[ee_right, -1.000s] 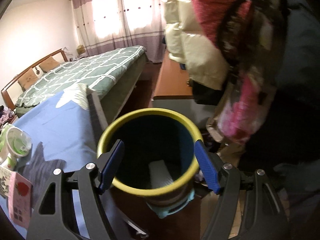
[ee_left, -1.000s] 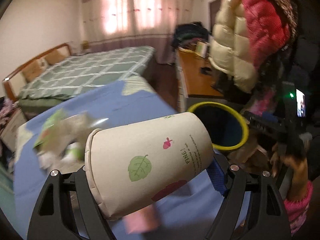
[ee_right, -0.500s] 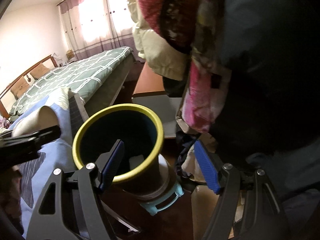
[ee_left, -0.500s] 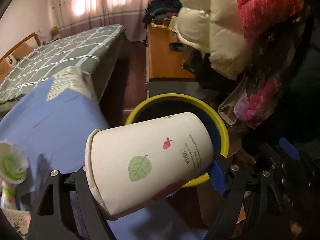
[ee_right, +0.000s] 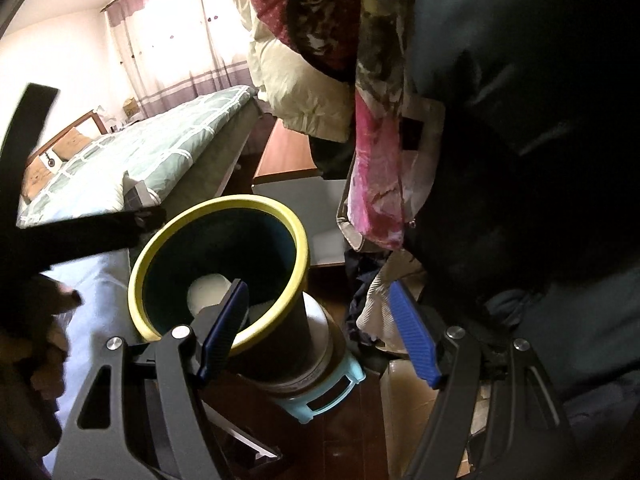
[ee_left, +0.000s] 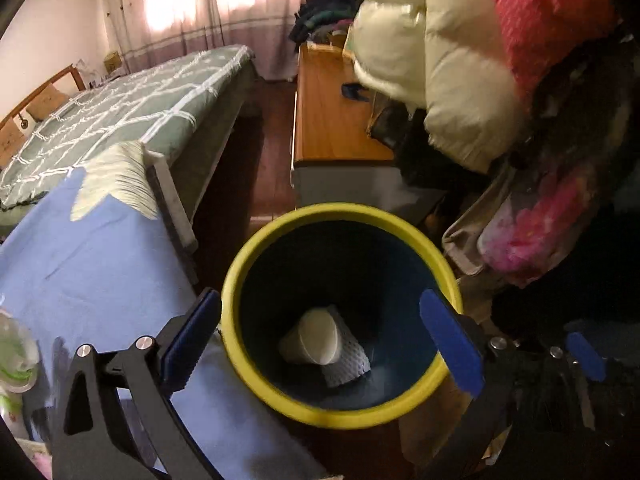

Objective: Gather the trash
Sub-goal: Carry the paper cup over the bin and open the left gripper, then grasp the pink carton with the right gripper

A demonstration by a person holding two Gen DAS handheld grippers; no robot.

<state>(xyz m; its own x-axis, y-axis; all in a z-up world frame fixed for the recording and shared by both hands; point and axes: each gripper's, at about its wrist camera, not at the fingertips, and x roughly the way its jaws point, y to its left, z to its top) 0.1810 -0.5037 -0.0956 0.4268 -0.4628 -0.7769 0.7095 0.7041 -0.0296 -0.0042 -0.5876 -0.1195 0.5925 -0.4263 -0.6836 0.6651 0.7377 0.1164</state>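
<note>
Dropped since earlier: paper cup (ee_left: 314, 340), now inside bin (ee_left: 256, 256).
Left tool (ee_left: 320, 340) open, empty; right tool (ee_right: 320, 324) open; withdraw straight upward.

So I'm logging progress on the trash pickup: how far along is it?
Done: a paper cup lies in the yellow-rimmed bin on white foam netting. In hand: nothing; the left gripper is open above the bin, the right gripper is open beside it. Left: a green-and-white wrapper on the blue cloth.
</note>
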